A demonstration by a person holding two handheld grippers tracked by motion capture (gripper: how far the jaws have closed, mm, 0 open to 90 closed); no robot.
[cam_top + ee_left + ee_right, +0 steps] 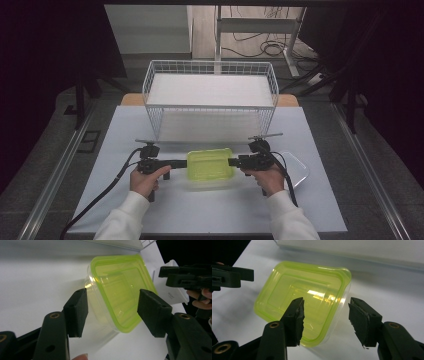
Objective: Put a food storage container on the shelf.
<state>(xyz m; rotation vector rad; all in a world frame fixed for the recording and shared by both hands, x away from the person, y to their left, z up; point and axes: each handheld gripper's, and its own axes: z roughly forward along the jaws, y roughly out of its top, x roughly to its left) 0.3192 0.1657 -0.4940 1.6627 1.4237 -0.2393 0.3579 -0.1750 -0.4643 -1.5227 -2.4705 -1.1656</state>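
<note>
One clear container with a green lid point(210, 165) sits at centre frame on the white table point(210, 210). Two grippers flank it: left gripper point(181, 163) and right gripper point(233, 162), both with jaws apart, not pressing it. One wire basket point(210, 97) stands behind. The left gripper view adds what may be a white tray point(168, 290) at right.

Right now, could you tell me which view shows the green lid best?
The right gripper view: the green lid lies nearly whole and close. The left gripper view crops its near corner behind the jaws, and the high view shows it small between both grippers.
</note>
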